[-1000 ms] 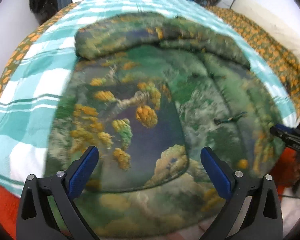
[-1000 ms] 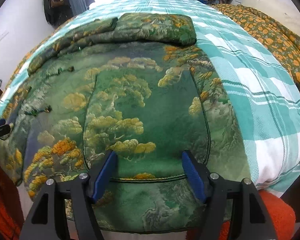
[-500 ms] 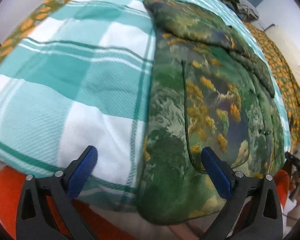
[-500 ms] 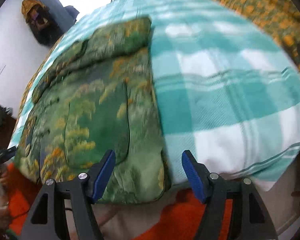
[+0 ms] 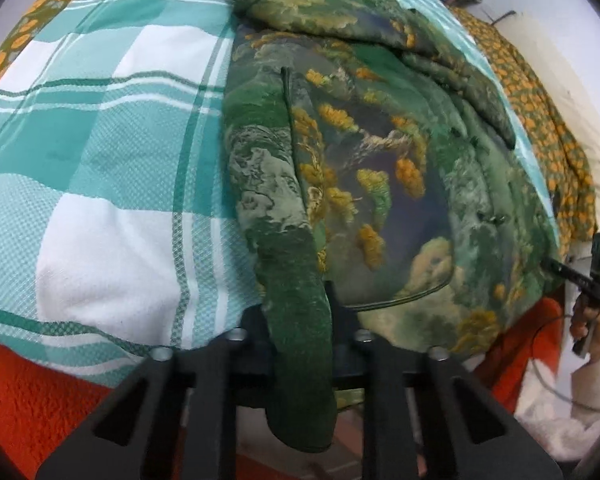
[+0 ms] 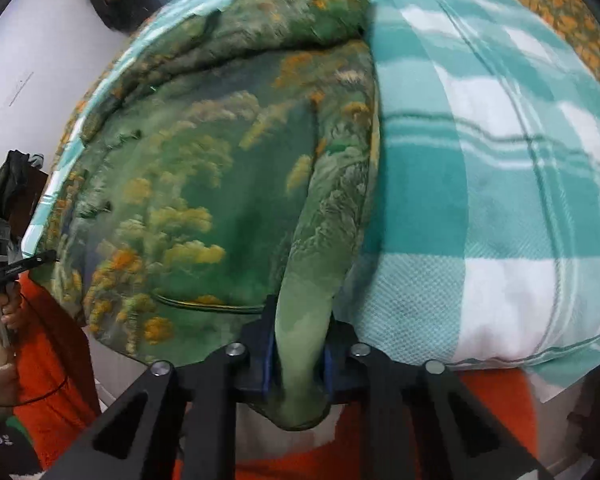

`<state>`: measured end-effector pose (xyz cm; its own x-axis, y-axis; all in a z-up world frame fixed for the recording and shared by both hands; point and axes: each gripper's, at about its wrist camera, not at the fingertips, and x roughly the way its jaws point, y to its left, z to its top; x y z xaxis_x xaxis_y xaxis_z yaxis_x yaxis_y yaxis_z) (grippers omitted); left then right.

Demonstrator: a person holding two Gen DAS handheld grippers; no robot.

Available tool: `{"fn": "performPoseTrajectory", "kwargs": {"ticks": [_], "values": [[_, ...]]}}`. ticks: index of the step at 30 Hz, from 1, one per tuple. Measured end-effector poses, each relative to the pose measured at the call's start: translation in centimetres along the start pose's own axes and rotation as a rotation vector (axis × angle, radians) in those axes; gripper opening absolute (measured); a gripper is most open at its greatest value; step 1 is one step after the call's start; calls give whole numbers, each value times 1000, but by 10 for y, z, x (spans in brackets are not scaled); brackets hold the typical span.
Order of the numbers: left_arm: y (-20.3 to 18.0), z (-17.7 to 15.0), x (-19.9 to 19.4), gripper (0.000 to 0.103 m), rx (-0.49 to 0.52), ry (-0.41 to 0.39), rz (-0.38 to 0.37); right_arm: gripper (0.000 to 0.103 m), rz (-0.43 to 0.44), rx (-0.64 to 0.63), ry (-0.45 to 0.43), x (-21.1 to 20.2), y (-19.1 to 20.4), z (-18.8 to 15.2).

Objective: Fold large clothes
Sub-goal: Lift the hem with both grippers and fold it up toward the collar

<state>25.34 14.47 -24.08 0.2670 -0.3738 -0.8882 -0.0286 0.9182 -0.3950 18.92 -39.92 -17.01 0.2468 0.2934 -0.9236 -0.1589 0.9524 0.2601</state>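
**Inspector A:** Left gripper [image 5: 300, 344]: its jaws have just closed, and they now pinch a bunched fold of the garment [image 5: 380, 168] at its near left corner. The cloth fills the gap between the fingers and hangs down past them in a green tongue.

**Inspector B:** Confirmed. Right gripper [image 6: 298, 364]: likewise just closed, blue pads [image 6: 266, 356] clamped on the near right corner of the same garment. A pale green fold stands up between the pads and droops below them.

**A:** Location of the garment: spread flat on a bed, on the checked blanket [image 5: 100, 160], teal and white. Its near hem sits at the bed's near edge and partly overhangs it. The far part is folded back on itself in a thick band across the width.

**B:** In the right wrist view the blanket lies bare to the right of the garment; in the left wrist view, bare to the left. The garment's print is green with orange-yellow clusters; a curved seam runs near the hem.

**A:** Surroundings: an orange cover [image 5: 40, 400] shows below the blanket at the bed's edge. A second spread, orange-flowered [image 5: 540, 120], lies beyond the blanket.

**B:** Each view catches the opposite tool at the frame's side, with a hand [image 6: 8, 308] on its grip. That view is blurred, so fine detail there is unreliable.
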Motion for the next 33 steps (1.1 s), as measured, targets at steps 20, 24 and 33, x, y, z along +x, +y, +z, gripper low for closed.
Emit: {"fn": "performPoseTrajectory", "kwargs": {"ticks": [20, 24, 33], "values": [[-11, -78, -118, 10, 59, 13, -19, 14, 244, 17, 2, -93, 28, -56], [0, -76, -151, 10, -18, 3, -75, 13, 354, 82, 1, -113, 27, -67], [6, 84, -149, 11, 18, -265, -115, 13, 421, 100, -271, -128, 25, 72]]}}
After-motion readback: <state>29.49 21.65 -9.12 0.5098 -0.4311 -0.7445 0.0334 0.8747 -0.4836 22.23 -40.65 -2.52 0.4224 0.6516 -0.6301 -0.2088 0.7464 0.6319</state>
